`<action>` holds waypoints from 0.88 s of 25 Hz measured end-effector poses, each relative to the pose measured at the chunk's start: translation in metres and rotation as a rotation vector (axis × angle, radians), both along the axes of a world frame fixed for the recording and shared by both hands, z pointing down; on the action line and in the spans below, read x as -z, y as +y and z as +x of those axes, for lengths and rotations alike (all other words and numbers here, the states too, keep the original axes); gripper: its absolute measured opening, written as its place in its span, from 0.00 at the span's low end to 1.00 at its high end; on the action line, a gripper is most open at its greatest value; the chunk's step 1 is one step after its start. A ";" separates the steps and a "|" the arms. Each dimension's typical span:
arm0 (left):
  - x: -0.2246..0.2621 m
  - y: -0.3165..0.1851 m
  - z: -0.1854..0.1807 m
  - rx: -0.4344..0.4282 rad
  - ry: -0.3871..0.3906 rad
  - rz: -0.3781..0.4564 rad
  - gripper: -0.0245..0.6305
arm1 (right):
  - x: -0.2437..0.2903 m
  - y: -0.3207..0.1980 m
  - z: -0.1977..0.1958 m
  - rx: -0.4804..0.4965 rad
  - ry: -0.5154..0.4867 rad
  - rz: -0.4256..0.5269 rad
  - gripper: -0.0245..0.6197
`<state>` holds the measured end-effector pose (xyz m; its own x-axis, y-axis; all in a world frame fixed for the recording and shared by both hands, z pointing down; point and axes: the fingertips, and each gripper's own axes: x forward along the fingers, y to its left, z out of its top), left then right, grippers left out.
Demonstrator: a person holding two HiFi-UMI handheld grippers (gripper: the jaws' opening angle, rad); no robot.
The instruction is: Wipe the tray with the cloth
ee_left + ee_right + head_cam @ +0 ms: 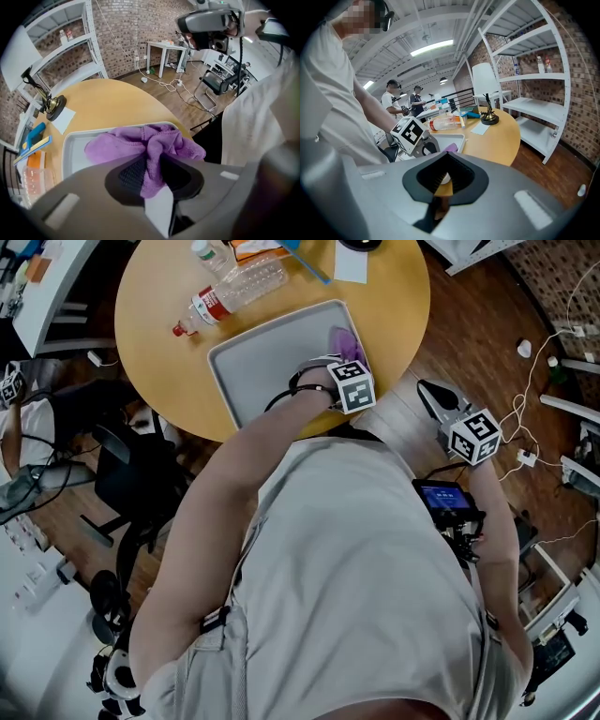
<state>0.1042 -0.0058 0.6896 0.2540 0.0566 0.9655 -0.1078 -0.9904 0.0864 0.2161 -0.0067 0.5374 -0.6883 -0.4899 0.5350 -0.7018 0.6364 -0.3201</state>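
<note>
Now, cloth: purple cloth (140, 140), bunched into a heap, lying inside the tray close to its right rim in the head view (348, 341).
Grip: left gripper (151, 172) points steeply down and is clamped on a raised fold of the cloth; the fold runs up between its two pads while the rest spreads on the tray floor.
Tray: grey tray (267, 357) sits flat on the desk, turned at an angle to the person, and nothing holds it down.
Other gripper: right gripper (443, 177) hangs off the desk's edge, well apart from the tray; its jaws stand slightly apart with nothing between them.
Desk: round wooden desk (159, 296); a clear bottle (234, 289) lies on its side just beyond the tray's far rim, and a sheet of paper (352, 263) lies further back.
Progress: most of the tray floor looks uncovered, so I judge the wiping far from finished.
Risk, cloth: only one fold is pinched, so a hard drag could pull it free and leave the cloth behind.
Risk, rim: the cloth is so near the right rim that a stroke that way could carry it over the edge.
Risk, tray: unheld, it could skid under a firm push and knock the bottle into rolling.
</note>
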 end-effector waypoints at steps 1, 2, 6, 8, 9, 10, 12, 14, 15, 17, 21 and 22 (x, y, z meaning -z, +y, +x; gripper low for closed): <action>0.002 0.003 0.000 -0.005 0.000 -0.003 0.18 | 0.001 0.000 0.001 0.000 -0.001 0.000 0.04; 0.003 0.006 -0.002 -0.008 -0.002 -0.006 0.18 | 0.002 0.000 0.001 0.002 -0.002 0.001 0.04; 0.006 0.024 -0.021 -0.019 -0.018 -0.009 0.18 | 0.003 -0.002 -0.004 0.016 -0.009 0.003 0.04; 0.006 0.033 -0.038 -0.013 -0.024 -0.010 0.18 | 0.003 -0.003 -0.007 0.024 -0.013 0.005 0.04; 0.006 0.037 -0.048 -0.004 -0.024 -0.010 0.18 | 0.004 -0.004 -0.009 0.029 -0.014 0.007 0.04; 0.006 0.041 -0.059 0.009 -0.024 -0.013 0.18 | 0.004 -0.005 -0.011 0.034 -0.015 0.010 0.04; 0.006 0.048 -0.082 0.040 -0.019 -0.024 0.18 | 0.004 -0.005 -0.015 0.045 -0.014 0.012 0.04; 0.008 0.057 -0.104 0.063 -0.012 -0.041 0.18 | 0.004 -0.005 -0.020 0.057 -0.013 0.011 0.04; 0.008 0.061 -0.116 0.073 -0.010 -0.049 0.18 | 0.005 -0.005 -0.022 0.063 -0.013 0.011 0.04; 0.010 0.069 -0.139 0.095 -0.012 -0.059 0.18 | 0.006 -0.006 -0.026 0.074 -0.015 0.011 0.04; 0.011 0.083 -0.183 0.146 -0.024 -0.071 0.18 | 0.007 -0.010 -0.033 0.099 -0.018 0.010 0.04; 0.011 0.086 -0.193 0.161 -0.026 -0.076 0.18 | 0.007 -0.012 -0.036 0.107 -0.018 0.010 0.04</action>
